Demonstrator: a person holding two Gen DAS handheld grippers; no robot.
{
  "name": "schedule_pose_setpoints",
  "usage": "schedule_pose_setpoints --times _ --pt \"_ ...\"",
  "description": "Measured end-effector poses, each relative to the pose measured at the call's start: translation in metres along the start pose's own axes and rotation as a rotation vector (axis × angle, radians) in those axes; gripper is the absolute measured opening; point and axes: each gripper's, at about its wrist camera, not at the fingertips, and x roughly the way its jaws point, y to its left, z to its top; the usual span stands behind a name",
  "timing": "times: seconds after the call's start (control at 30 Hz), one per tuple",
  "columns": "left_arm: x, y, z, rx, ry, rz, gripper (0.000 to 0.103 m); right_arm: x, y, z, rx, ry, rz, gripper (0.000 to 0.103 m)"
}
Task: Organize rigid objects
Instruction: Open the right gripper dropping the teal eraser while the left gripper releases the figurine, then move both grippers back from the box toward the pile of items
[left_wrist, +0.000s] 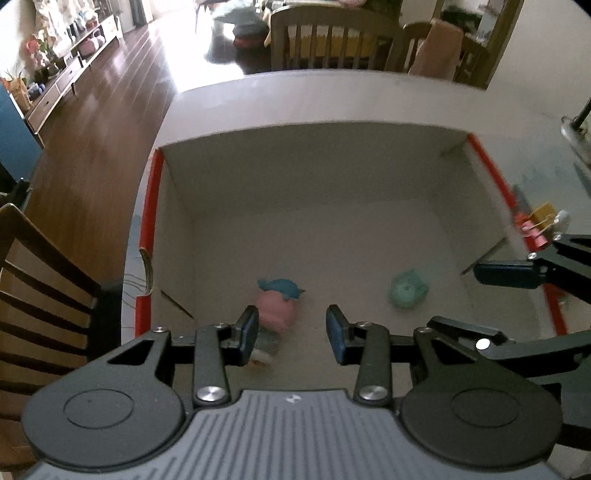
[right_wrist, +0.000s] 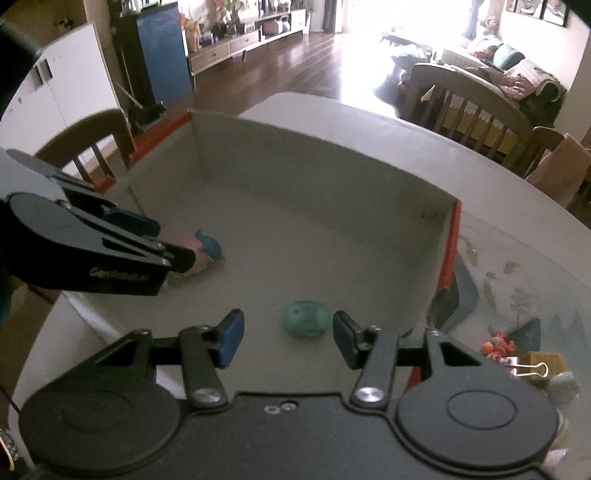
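White table (right_wrist: 369, 122) carries an open red-edged cardboard box (left_wrist: 314, 166). Inside it lie a pink-and-blue figurine (left_wrist: 275, 306) and a teal toy (right_wrist: 306, 318). Left gripper (left_wrist: 291, 332) and right gripper (right_wrist: 288, 338) hover above them, jaws spread, gripping nothing.

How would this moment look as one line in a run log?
left claw: open, empty | right claw: open, empty | pink toy, green toy: in box
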Motion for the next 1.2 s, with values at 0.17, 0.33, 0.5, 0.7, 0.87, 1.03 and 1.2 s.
schedule_pose_setpoints --times 0.17,0.33,0.5,0.7,0.87,1.03,1.2 --pt "-0.030 0.001 0.001 -0.002 -0.062 -0.001 0.039 -0.019 -0.002 -0.004 0.023 -0.052 0.015 0.053" --pt "-0.053 -0.003 -0.004 -0.005 -0.115 0.003 0.039 -0.038 -0.004 -0.010 0.038 -0.102 0.027 0.057" --pt "-0.073 0.003 -0.023 -0.006 -0.168 0.000 0.039 -0.057 -0.006 -0.018 0.062 -0.157 0.046 0.063" --pt "-0.097 -0.004 -0.036 -0.007 -0.228 -0.004 0.048 -0.078 -0.007 -0.031 0.078 -0.227 0.068 0.065" --pt "-0.115 -0.011 -0.046 -0.014 -0.275 -0.012 0.055 -0.096 -0.010 -0.042 0.103 -0.282 0.076 0.069" --pt "-0.128 -0.022 -0.054 -0.015 -0.309 -0.014 0.055 -0.114 -0.016 -0.053 0.111 -0.335 0.070 0.080" --pt "-0.139 -0.035 -0.060 -0.015 -0.348 -0.020 0.067 -0.130 -0.024 -0.068 0.106 -0.385 0.069 0.088"
